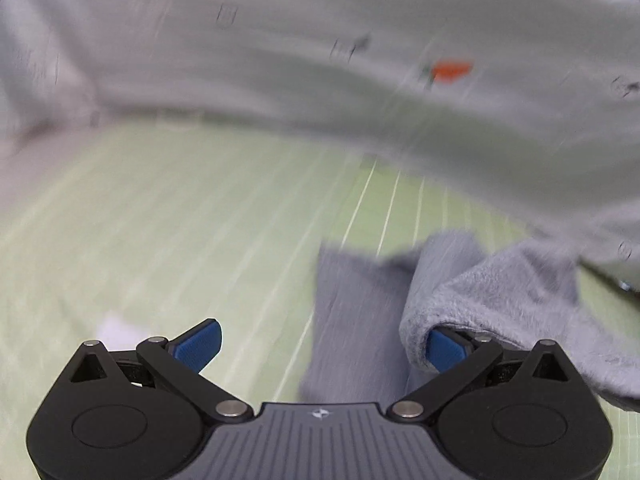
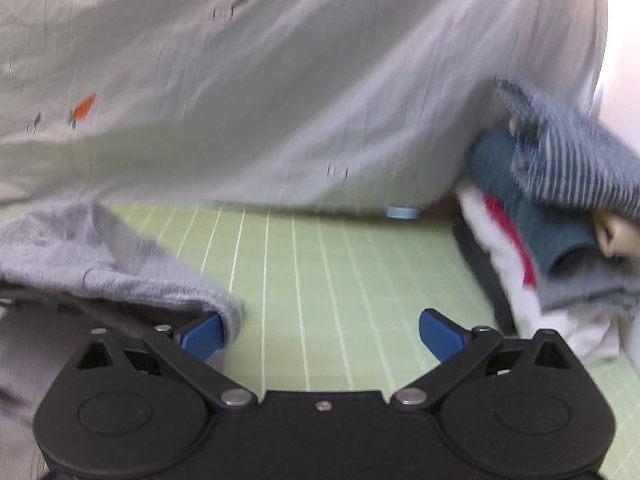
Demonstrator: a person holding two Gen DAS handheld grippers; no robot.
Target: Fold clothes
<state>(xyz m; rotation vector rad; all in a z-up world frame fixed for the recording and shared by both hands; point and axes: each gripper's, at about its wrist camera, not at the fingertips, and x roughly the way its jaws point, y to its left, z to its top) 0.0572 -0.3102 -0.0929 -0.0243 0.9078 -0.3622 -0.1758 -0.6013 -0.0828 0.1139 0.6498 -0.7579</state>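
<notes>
A grey fleecy garment (image 1: 496, 292) lies on the green grid mat (image 1: 168, 216). In the left wrist view it drapes over the right finger of my left gripper (image 1: 322, 344), whose jaws stand wide open. In the right wrist view the same grey garment (image 2: 100, 256) covers the left finger of my right gripper (image 2: 320, 334), also wide open. Neither gripper pinches the cloth. The views are motion-blurred.
A person in a pale shirt with a small orange carrot print (image 1: 452, 70) stands close behind the mat (image 2: 320, 272); the shirt (image 2: 304, 80) fills the upper view. A pile of clothes (image 2: 560, 224), striped, blue, white and red, sits at the right.
</notes>
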